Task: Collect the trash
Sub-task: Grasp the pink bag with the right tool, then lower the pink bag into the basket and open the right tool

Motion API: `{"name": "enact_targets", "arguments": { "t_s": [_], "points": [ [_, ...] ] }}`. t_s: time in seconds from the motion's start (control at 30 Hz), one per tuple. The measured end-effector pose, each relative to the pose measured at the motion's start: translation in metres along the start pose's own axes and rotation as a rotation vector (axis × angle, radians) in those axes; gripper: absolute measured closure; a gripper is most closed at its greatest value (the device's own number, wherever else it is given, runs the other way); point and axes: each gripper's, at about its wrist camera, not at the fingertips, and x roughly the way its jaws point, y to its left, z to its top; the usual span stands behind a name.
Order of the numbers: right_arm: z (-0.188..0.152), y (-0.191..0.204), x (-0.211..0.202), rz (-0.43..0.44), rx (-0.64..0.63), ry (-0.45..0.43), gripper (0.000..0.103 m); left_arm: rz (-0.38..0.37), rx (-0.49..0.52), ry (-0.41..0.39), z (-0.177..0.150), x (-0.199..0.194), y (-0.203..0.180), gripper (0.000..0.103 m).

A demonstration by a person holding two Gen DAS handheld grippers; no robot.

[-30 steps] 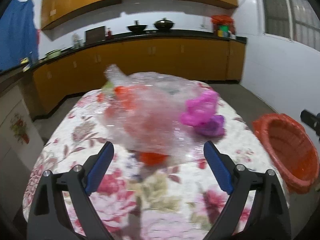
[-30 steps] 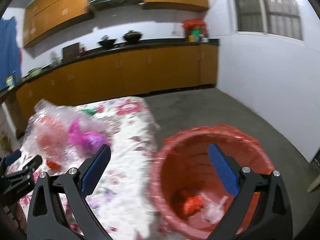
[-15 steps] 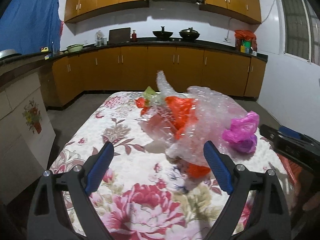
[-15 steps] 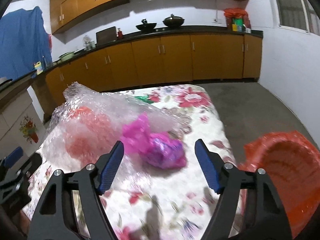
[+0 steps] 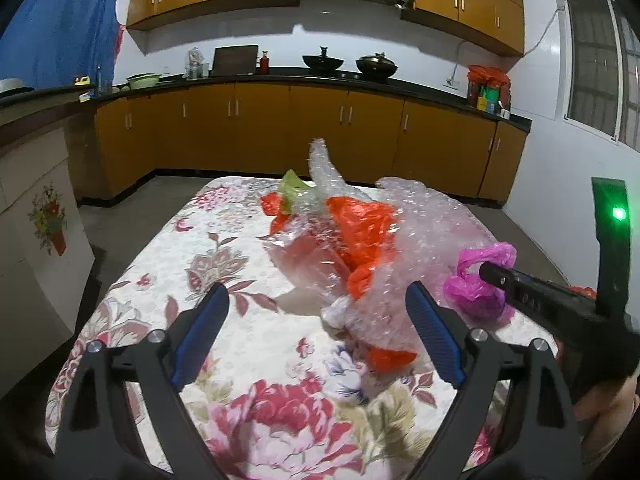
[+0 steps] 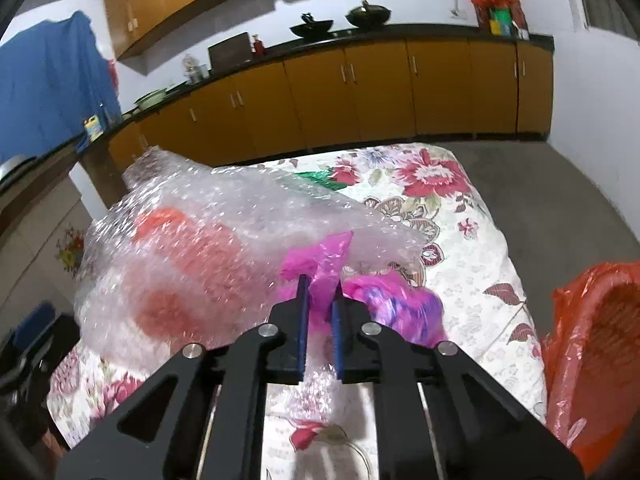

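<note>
1. Only your right view shows the red basket [image 6: 596, 332] beside the table [image 6: 472, 248].
2. Your right tongs [image 6: 320, 300] pinch the pink bag [image 6: 320, 272] against the bubble wrap [image 6: 208, 240].
3. Your left tongs [image 5: 316, 320] are closing slightly, nothing between them, before the pile.

Table [image 5: 248, 344] before the counter [image 5: 320, 80]. On the table: bubble wrap [image 6: 208, 240], with a bag [image 6: 380, 300] just right of it. Basket [image 6: 600, 340] right of the table, beside its edge. Pots [image 5: 376, 65] on the counter.

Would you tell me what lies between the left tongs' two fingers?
The left wrist view shows bare flowered tablecloth between the open left tongs; the bubble wrap reaches only the right finger.
</note>
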Motion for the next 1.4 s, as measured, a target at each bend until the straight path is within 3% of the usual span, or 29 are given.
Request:
{"name": "enact_targets", "arguments": {
  "t_s": [0.4, 0.5, 0.57, 0.63, 0.77, 0.93, 1.4],
  "points": [
    [-0.015, -0.024, -0.055, -0.068, 0.012, -0.050, 0.094, -0.034, 0.051, 0.046, 0.013, 0.029, -0.030, 0.031],
    [-0.018, -0.031, -0.059, -0.078, 0.019, -0.042, 0.094, -0.051, 0.052, 0.052, 0.018, 0.035, -0.036, 0.040],
    [-0.021, -0.034, -0.061, -0.087, 0.018, -0.037, 0.094, -0.059, 0.057, 0.053, 0.021, 0.037, -0.040, 0.049],
    [-0.023, -0.037, -0.062, -0.093, 0.018, -0.034, 0.094, -0.078, 0.070, 0.059, 0.024, 0.038, -0.045, 0.069],
    [-0.027, -0.041, -0.067, -0.103, 0.032, -0.034, 0.094, -0.118, 0.110, 0.067, 0.025, 0.038, -0.057, 0.092],
    [-0.029, -0.046, -0.078, -0.120, 0.040, -0.047, 0.094, -0.167, 0.124, 0.050, 0.024, 0.027, -0.063, 0.097],
    [-0.031, -0.072, -0.122, -0.202, 0.078, -0.098, 0.094, -0.318, 0.152, -0.002, 0.028, -0.015, -0.093, 0.099]
  ]
}}
